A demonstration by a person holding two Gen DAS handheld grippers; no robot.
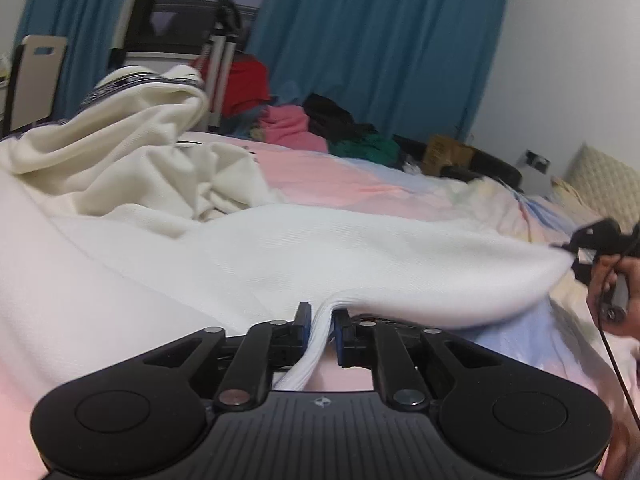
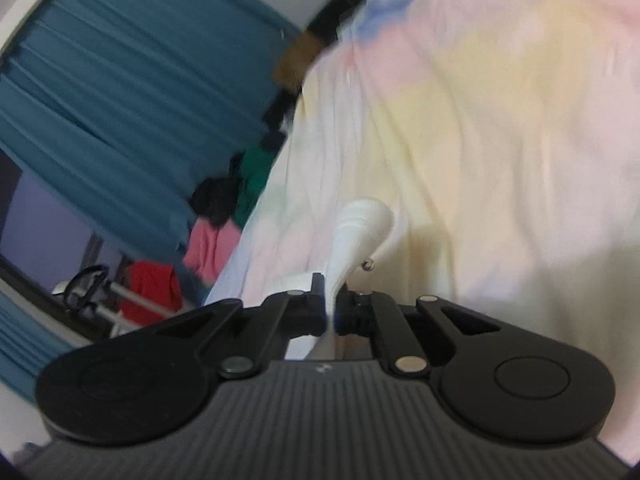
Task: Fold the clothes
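A white knit garment (image 1: 280, 248) lies spread over the bed, bunched up at the far left. My left gripper (image 1: 322, 320) is shut on a folded edge of it at the near side. My right gripper (image 2: 330, 292) is shut on another white corner of the garment (image 2: 360, 232), which sticks up between its fingers. In the left wrist view the right gripper (image 1: 592, 240) shows at the far right, holding the stretched end of the cloth just above the bed.
The bed has a pastel pink, blue and yellow sheet (image 1: 340, 176). A pile of red, pink, black and green clothes (image 1: 304, 120) lies at its far edge before blue curtains (image 1: 380, 40). A chair (image 1: 32, 80) stands at the far left, a pillow (image 1: 604, 180) at the right.
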